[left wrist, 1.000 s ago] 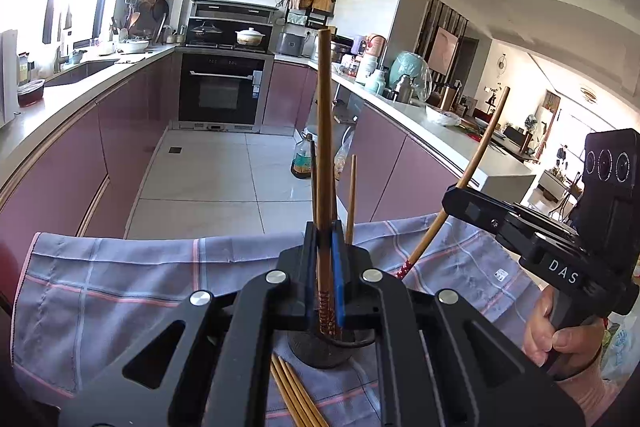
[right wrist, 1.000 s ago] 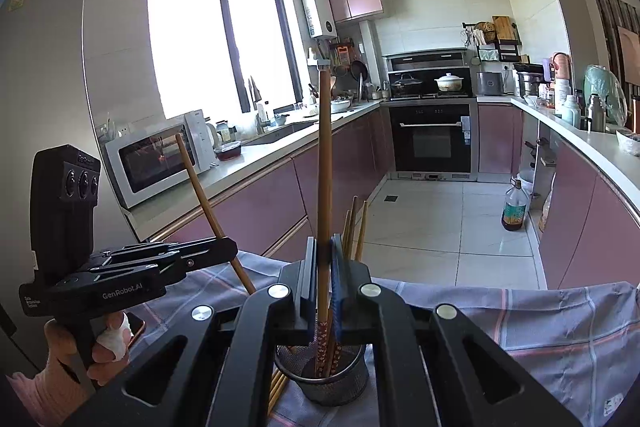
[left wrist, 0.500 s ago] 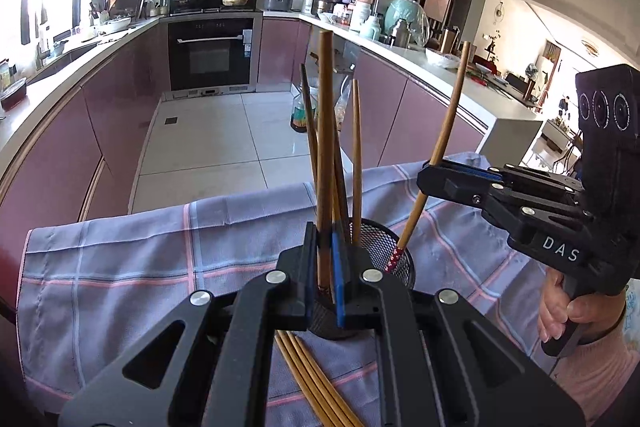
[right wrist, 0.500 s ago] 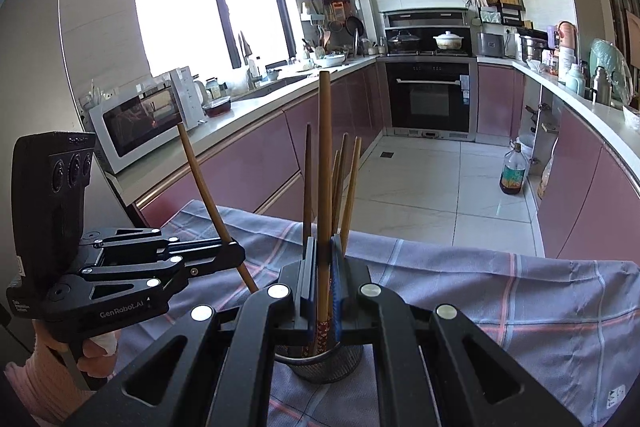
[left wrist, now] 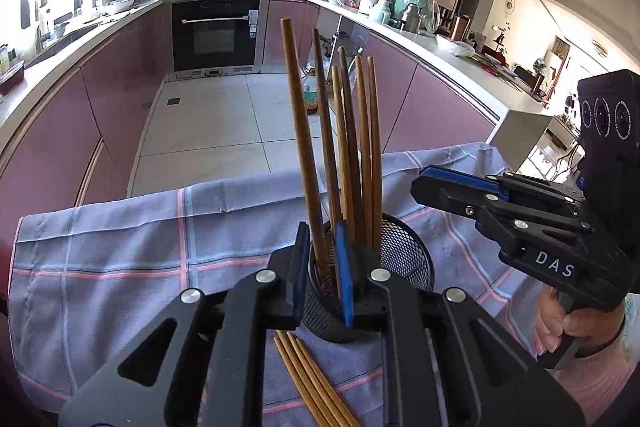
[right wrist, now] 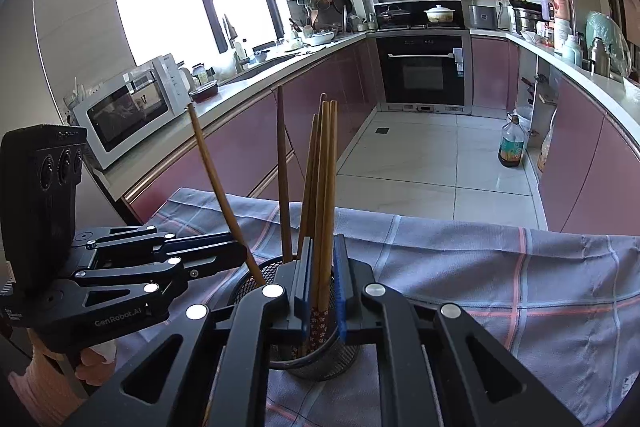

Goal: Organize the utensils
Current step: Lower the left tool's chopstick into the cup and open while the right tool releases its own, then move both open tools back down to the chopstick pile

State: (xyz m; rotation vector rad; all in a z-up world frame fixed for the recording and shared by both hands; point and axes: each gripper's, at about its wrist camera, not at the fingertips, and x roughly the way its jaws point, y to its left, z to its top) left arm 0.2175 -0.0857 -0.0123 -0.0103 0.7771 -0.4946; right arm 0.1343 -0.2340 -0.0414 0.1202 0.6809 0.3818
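A black mesh cup (left wrist: 404, 247) (right wrist: 250, 277) stands on a blue checked cloth (left wrist: 120, 247) and holds several brown chopsticks. My left gripper (left wrist: 322, 247) hangs over the cup's near rim. Its jaws are opening, and a dark chopstick (left wrist: 302, 131) leans loose between the pads with its tip down in the cup. My right gripper (right wrist: 323, 259) is over the cup too, also opening. A chopstick with a patterned tip (right wrist: 326, 187) stands in the gap, not pressed. Each gripper shows in the other's view: the left gripper (right wrist: 236, 251) and the right gripper (left wrist: 420, 183).
Several loose chopsticks (left wrist: 312, 379) lie on the cloth just in front of the cup. Beyond the table's far edge are a tiled floor and pink kitchen cabinets (right wrist: 248, 155). An oil bottle (right wrist: 511, 147) stands on the floor. A hand (left wrist: 576, 327) holds the right gripper's handle.
Both grippers came down over the cup and lowered their chopsticks into it. Their jaws, tight on the chopsticks before, now stand slightly apart, and the left's chopstick has tipped to the left.
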